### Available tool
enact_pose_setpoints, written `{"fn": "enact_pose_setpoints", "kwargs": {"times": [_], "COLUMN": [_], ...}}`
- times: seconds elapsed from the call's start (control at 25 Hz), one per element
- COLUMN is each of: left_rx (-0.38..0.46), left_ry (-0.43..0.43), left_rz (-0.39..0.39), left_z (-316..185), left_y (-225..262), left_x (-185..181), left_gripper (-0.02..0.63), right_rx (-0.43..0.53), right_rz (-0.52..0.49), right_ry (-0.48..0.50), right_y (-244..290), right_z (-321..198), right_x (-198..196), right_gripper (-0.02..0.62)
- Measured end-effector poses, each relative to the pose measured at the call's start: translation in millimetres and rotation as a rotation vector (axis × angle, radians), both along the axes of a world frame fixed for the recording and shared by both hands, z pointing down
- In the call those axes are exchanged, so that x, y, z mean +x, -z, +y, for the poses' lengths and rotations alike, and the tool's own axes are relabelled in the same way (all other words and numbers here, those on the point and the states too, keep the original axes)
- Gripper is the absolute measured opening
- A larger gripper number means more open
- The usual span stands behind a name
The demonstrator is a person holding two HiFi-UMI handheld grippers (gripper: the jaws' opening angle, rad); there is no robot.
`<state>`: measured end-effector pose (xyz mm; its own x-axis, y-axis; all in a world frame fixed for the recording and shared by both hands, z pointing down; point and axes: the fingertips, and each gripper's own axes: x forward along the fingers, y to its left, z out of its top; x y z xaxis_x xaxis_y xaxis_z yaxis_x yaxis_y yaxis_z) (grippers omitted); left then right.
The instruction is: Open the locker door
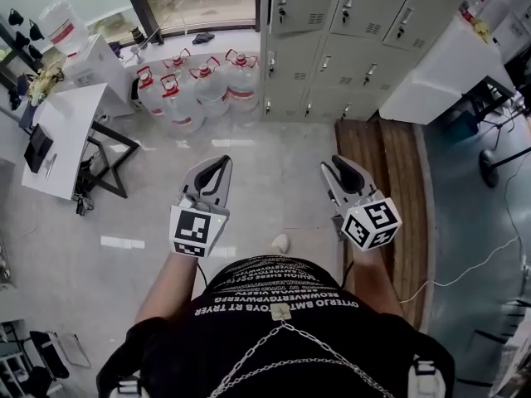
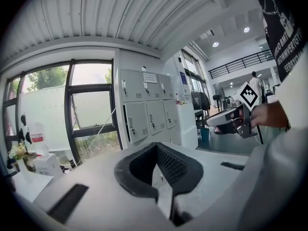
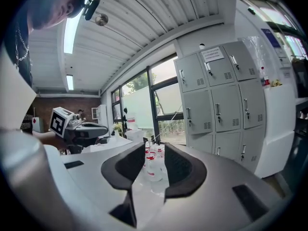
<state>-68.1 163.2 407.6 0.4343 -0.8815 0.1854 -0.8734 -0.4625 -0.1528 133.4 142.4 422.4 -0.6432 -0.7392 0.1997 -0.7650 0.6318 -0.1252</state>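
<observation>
The grey lockers (image 1: 348, 23) stand against the far wall, all doors closed, each with a small handle; they also show in the left gripper view (image 2: 144, 105) and in the right gripper view (image 3: 216, 95). Both grippers are held in front of the person's chest, well short of the lockers and touching nothing. My left gripper (image 1: 222, 162) (image 2: 156, 146) has its black pads meeting at the tips, with nothing held. My right gripper (image 1: 338, 162) (image 3: 155, 150) is open, its pads parallel with an empty gap between them.
Several large water bottles (image 1: 199, 89) stand on the floor left of the lockers, under the window. A white desk (image 1: 62, 135) is at the left. A wooden platform (image 1: 390, 164) lies in front of the lockers, with a white cabinet (image 1: 440, 65) to its right.
</observation>
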Motion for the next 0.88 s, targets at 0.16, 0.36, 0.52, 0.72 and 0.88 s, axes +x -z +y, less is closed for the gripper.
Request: {"fn": "enact_pose_setpoints", "kwargs": {"times": [0.16, 0.36, 0.52, 0.72, 0.88], "left_rx": [0.004, 0.016, 0.004, -0.028, -0.068], "left_ry": [0.004, 0.036, 0.087, 0.037, -0.013], "left_rz": [0.032, -0.023, -0.020, -0.008, 0.021], "left_z": [-29, -54, -70, -84, -106], "left_y": [10, 17, 19, 3, -20], "left_x": [30, 36, 24, 44, 57], "left_gripper": [0.005, 0.005, 0.005, 0.005, 0.005], "right_rx": [-0.007, -0.037, -0.042, -0.080, -0.093], "right_rz": [-0.014, -0.066, -0.083, -0.077, -0.061], "right_ry": [0.018, 0.043, 0.049, 0.035, 0.014], "right_y": [-4, -12, -18, -33, -41], "right_z": [-25, -51, -60, -70, -85], "right_x": [31, 45, 54, 62, 64], "right_gripper": [0.121, 0.123, 0.123, 0.123, 0.123]}}
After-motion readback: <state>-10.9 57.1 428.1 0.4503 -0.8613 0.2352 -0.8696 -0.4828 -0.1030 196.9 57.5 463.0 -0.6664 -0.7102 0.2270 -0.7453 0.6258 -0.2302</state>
